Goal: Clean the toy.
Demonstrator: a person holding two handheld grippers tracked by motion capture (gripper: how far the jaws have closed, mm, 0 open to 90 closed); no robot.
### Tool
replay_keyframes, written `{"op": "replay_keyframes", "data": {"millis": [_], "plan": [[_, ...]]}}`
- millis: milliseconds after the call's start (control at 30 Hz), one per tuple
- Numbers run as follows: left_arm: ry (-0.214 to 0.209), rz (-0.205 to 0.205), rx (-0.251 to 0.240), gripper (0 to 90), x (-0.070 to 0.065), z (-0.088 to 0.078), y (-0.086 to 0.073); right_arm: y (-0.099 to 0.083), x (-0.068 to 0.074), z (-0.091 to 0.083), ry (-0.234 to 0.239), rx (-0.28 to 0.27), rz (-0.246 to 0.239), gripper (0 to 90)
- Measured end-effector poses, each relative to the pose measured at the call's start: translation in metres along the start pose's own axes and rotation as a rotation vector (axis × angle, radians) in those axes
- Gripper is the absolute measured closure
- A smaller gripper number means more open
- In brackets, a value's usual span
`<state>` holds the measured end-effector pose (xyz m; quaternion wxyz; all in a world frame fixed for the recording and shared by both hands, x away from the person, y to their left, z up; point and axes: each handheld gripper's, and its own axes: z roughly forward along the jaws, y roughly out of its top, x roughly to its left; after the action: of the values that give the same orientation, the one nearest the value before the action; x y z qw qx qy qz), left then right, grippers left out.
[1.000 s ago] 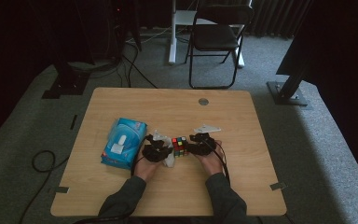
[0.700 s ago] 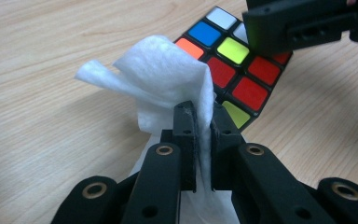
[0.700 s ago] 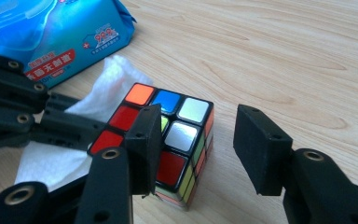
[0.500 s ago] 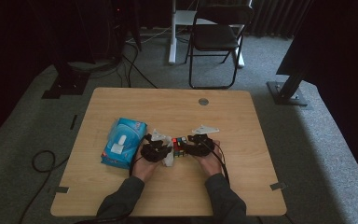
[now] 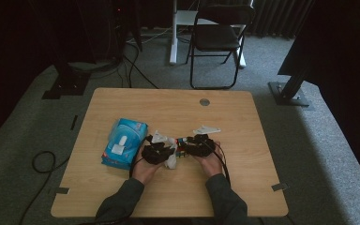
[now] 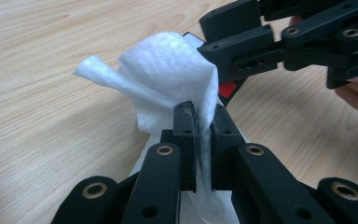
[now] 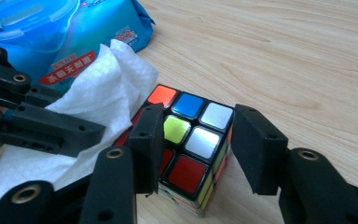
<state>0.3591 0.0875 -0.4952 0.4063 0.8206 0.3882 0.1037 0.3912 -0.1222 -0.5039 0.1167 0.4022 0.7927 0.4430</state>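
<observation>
Fingers of the left gripper (image 6: 204, 140) pinch a crumpled white tissue wipe (image 6: 168, 79); the right gripper (image 7: 196, 149), just been closing, brackets a multicoloured puzzle cube (image 7: 191, 140) on the wooden worktop (image 7: 284, 51), contact unclear.

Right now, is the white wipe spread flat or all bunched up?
Bunched up. The white wipe stands crumpled in folds, pinched between the shut jaws of the left gripper, pressed against the Rubik's cube.
</observation>
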Motion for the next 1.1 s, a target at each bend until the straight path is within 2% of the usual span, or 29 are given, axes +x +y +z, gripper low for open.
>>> {"op": "replay_keyframes", "data": {"millis": [100,500,600,667,900,1000,1100], "plan": [[0.006,0.01,0.016,84.0,0.0,0.003,-0.003,0.0,0.001,0.0,0.002,-0.001,0.0,55.1],[0.021,0.007,0.103,84.1,0.005,0.029,-0.019,-0.001,0.001,0.0,-0.004,-0.005,0.012,57.1],[0.019,0.014,0.091,84.1,0.003,0.026,-0.019,-0.001,0.001,0.0,-0.005,-0.005,0.015,57.1],[0.014,0.034,0.084,84.1,0.001,0.021,-0.017,-0.001,0.001,0.0,-0.005,-0.005,0.019,57.1],[-0.019,0.056,0.017,84.1,-0.005,0.003,-0.009,-0.001,0.001,0.0,-0.005,-0.009,0.02,57.1],[-0.029,0.058,0.002,84.1,-0.005,0.003,-0.007,-0.001,0.001,0.0,-0.004,-0.009,0.022,57.1],[-0.028,0.061,0.009,84.1,-0.003,0.007,-0.009,-0.001,0.001,0.0,-0.002,-0.008,0.024,57.1]]}}
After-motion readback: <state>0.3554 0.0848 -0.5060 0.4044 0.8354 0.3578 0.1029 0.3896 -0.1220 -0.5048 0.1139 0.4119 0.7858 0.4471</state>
